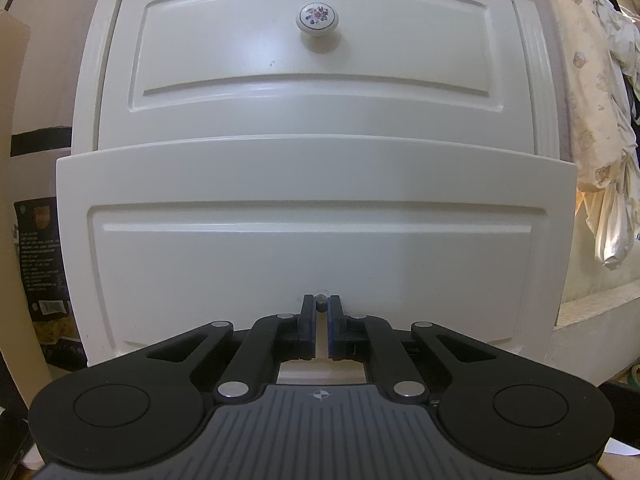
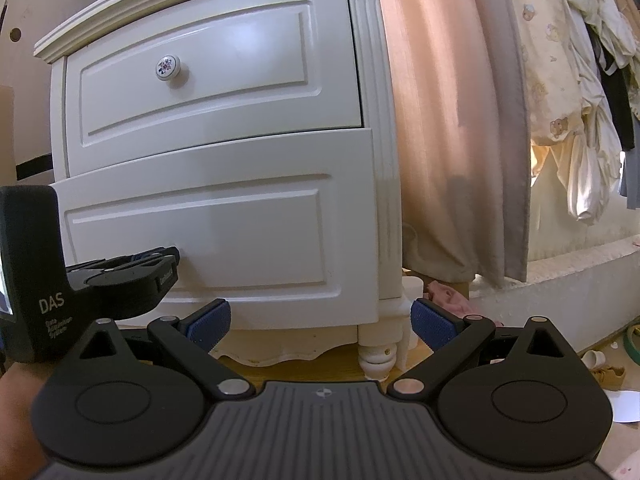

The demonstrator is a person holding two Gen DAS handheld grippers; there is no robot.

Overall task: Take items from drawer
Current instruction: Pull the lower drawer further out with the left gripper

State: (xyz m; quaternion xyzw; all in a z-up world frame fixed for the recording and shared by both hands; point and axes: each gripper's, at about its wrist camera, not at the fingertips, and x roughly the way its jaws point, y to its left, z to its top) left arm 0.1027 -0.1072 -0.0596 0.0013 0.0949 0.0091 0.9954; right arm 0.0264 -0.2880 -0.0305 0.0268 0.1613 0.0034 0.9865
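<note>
Lower drawer, glossy cream with a raised panel, fills mid-frame, pulled slightly out; left gripper pinches what seems its small knob stem. Right gripper gapes wide, empty.

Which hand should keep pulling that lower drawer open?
Left. The left gripper is already shut on the lower drawer's knob; the right gripper hangs open, off to the side.

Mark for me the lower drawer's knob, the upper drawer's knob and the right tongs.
lower drawer knob [image 1: 321, 303]: left wrist view, its stem between the tongs.
upper drawer knob [image 1: 319, 18]: left wrist view, floral face.
right tongs [image 2: 320, 322]: right wrist view, midway between open blue pads.
</note>
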